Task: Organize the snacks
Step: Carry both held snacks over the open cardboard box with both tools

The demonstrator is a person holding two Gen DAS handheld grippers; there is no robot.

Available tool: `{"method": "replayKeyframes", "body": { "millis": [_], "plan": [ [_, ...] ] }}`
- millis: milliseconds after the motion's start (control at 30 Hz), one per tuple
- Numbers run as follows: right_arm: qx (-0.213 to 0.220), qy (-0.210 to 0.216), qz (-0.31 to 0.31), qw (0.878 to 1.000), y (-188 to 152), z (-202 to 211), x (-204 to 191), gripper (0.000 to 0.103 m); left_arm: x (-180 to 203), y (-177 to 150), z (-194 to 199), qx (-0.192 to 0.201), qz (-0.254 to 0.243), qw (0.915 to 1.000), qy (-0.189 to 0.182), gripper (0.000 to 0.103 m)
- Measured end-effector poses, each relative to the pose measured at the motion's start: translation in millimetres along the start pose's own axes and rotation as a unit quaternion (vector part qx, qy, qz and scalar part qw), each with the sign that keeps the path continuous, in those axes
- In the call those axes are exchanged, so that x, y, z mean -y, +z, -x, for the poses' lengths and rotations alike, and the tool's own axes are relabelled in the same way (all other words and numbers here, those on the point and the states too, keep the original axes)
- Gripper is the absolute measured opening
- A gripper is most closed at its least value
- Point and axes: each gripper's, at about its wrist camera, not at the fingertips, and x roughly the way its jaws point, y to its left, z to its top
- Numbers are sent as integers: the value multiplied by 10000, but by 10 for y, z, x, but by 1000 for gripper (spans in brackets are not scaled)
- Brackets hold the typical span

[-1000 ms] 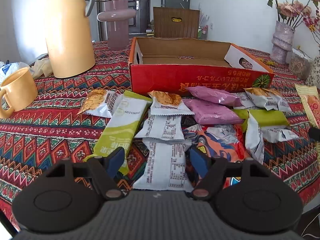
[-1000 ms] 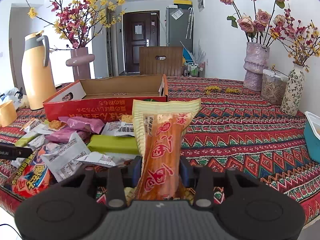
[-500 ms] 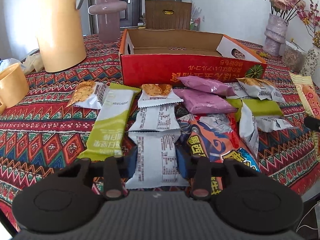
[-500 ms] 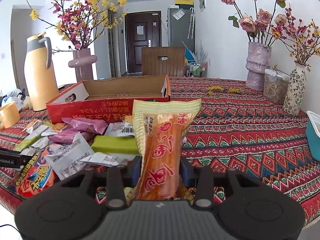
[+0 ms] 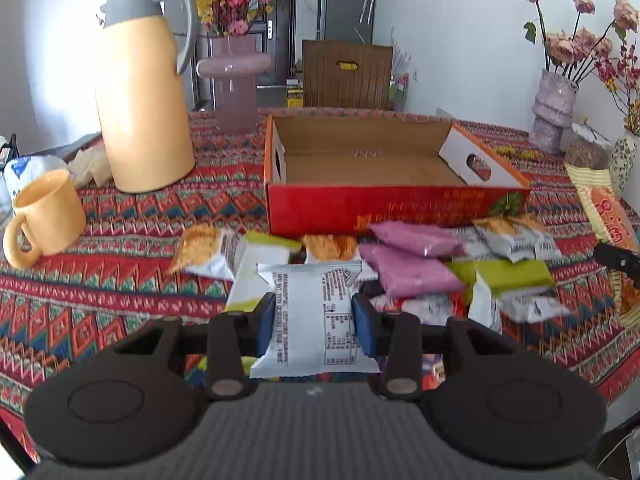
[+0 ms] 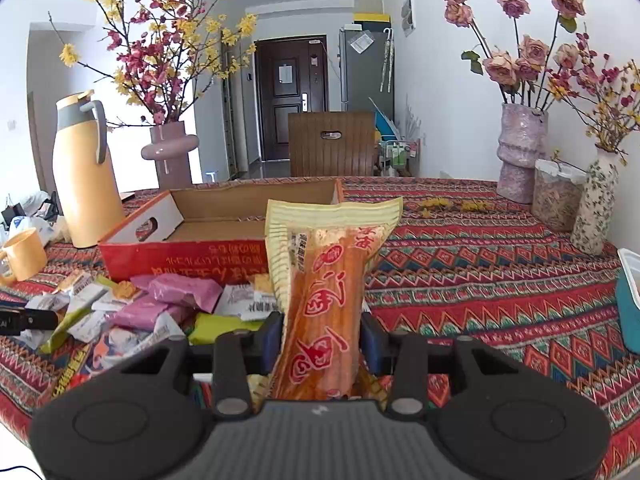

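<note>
Both tools loaded, red box waiting at twelve o'clock

Your left tool (image 5: 313, 322) is clenched on the white snack packet (image 5: 314, 312), lifted clear of the snack pile (image 5: 416, 268), which lies on the counter (image 5: 120, 240) just in front of the empty red box (image 5: 380, 176); your right tool (image 6: 320, 338) grips the long orange snack bag (image 6: 328, 300), the box at its eleven o'clock. The white packet is pinched only across its middle and its wrapper looks slick, so a quick swing could let it slide out. The orange bag stands tall and floppy; its top may catch the box's near wall. Coming in together, your tools could collide over the box.
</note>
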Motion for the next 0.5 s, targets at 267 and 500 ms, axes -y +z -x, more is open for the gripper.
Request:
{"method": "replayKeyframes", "body": {
  "millis": [267, 500],
  "plan": [
    [86, 232, 114, 9996, 379, -311, -53, 41, 84, 421, -112, 306, -43, 9995, 5, 41],
    [93, 331, 188, 9992, 780, -719, -78, 41, 169, 804, -318, 492, -95, 9987, -19, 41]
  ]
}}
